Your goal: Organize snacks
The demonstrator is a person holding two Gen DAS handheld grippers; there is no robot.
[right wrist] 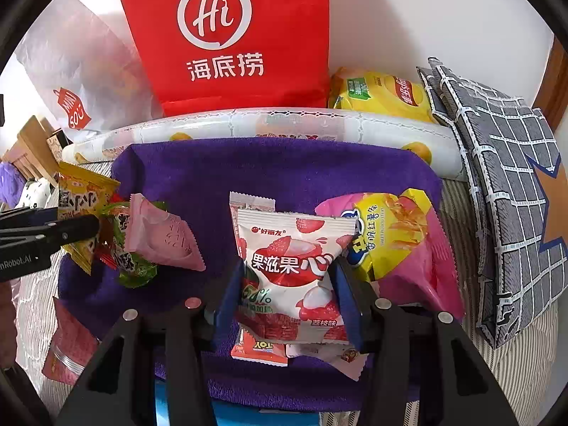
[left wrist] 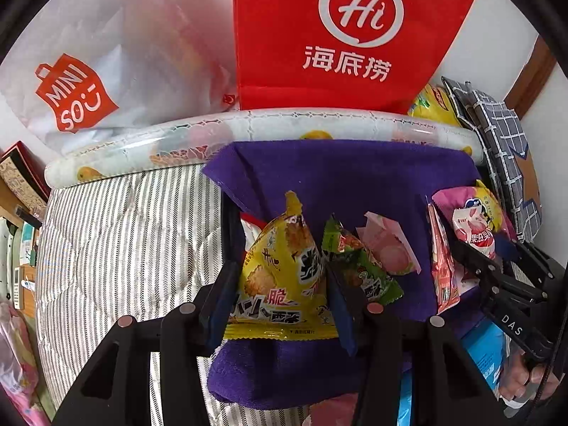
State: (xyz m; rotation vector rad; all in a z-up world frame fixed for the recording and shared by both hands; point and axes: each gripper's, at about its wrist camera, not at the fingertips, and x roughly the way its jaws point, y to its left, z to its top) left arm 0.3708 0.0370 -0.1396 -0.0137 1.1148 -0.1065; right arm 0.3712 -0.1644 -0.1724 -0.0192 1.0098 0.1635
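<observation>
My left gripper (left wrist: 284,277) is shut on a yellow snack packet (left wrist: 280,248), held just above a purple towel (left wrist: 355,177). A green packet (left wrist: 362,269) and a pink packet (left wrist: 390,248) lie on the towel to its right. My right gripper (right wrist: 289,277) is shut on a white and red lychee candy packet (right wrist: 294,248) over the same towel (right wrist: 284,170), with red and white packets (right wrist: 259,349) under it. A pink and yellow chip bag (right wrist: 394,234) lies right of it. The left gripper (right wrist: 81,229) shows at the left edge with the yellow packet (right wrist: 76,191).
A red bag (right wrist: 227,35) and a white shopping bag (right wrist: 81,71) stand against the wall behind a rolled mat (right wrist: 248,124). A yellow chip bag (right wrist: 383,96) and a grey checked bag (right wrist: 504,177) sit at the right. Striped bedding (left wrist: 124,230) lies left of the towel.
</observation>
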